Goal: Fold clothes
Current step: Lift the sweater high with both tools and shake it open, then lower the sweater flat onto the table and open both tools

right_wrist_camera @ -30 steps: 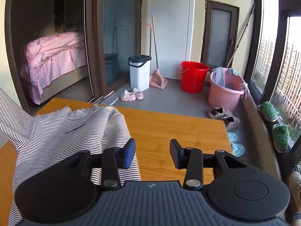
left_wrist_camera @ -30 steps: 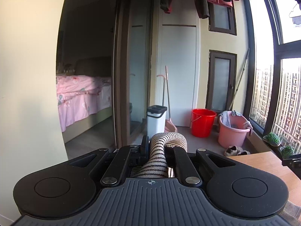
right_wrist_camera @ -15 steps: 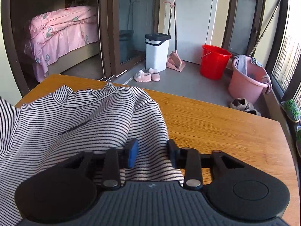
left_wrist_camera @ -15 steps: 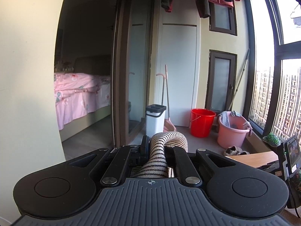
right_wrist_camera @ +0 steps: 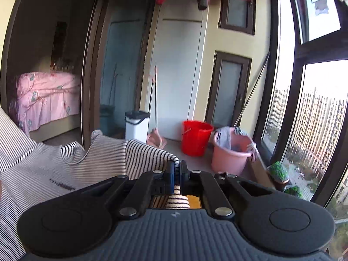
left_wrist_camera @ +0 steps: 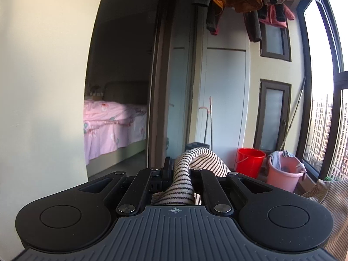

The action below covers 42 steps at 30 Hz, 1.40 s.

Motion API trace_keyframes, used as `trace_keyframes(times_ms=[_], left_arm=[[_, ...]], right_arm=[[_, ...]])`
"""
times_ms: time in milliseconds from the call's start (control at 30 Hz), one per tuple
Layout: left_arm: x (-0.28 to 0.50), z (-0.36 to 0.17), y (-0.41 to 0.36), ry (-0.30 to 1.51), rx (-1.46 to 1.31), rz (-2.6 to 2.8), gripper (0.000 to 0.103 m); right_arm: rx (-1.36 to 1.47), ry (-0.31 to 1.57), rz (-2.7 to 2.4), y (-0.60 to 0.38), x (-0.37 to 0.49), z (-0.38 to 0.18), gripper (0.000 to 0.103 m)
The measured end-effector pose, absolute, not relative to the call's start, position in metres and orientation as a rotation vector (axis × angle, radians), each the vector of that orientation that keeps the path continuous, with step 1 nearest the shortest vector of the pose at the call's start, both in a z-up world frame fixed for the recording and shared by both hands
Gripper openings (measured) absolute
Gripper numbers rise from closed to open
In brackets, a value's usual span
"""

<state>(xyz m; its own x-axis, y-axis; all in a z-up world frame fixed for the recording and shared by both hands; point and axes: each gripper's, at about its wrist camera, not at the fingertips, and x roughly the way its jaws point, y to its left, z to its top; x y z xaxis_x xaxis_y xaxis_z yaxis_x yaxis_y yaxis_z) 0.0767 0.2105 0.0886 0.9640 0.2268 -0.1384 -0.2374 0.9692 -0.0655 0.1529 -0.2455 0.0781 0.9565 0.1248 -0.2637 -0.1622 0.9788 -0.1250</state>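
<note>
The left gripper [left_wrist_camera: 180,169] pinches a bunch of the striped shirt [right_wrist_camera: 65,165]. The right gripper [right_wrist_camera: 177,171] pinches the shirt's edge too. The shirt hangs between them, up in the air.

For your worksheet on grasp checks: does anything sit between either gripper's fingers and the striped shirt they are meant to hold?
Nothing visible does. The left gripper is shut directly on a bunched part of the striped shirt, and the right gripper is shut on its edge.
</note>
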Motion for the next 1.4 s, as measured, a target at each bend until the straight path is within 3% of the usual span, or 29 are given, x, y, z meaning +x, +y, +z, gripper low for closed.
trace_keyframes(times_ms=[233,467,600,733,933,1133,1233,1267,1367,1400], left_arm=[[0.023,0.138,0.192,-0.042,-0.075,0.207,0.008],[-0.079,0.205,0.175,-0.333,-0.036,0.175,0.009],[-0.129,0.23,0.174,-0.475,-0.023,0.21,0.012],[-0.144,0.243,0.179,-0.494,-0.025,0.258,0.015],[-0.06,0.217,0.19,-0.274,-0.009,0.251,0.016],[0.109,0.111,0.183,0.114,0.03,0.252,0.016],[0.173,0.051,0.191,0.344,0.019,0.274,0.021],[0.188,0.033,0.193,0.417,0.022,0.28,0.026],[0.202,-0.008,0.2,0.559,0.027,0.281,0.056],[0.2,-0.018,0.204,0.589,0.017,0.273,0.061]], right_arm=[[-0.093,0.009,0.123,-0.275,0.07,0.15,0.004],[-0.079,-0.273,0.155,-0.288,-0.038,0.216,0.004],[-0.059,-0.374,0.176,-0.296,-0.083,0.243,0.004],[-0.037,-0.373,0.2,-0.302,-0.095,0.253,0.004],[0.041,-0.104,0.265,-0.29,-0.006,0.216,0.004],[0.144,0.242,0.231,-0.264,0.146,0.119,0.004],[0.129,0.387,0.132,-0.256,0.202,0.063,0.005],[0.122,0.422,0.103,-0.255,0.213,0.048,0.005],[0.099,0.466,0.067,-0.259,0.219,0.021,0.01],[0.086,0.472,0.068,-0.26,0.216,0.016,0.015]])
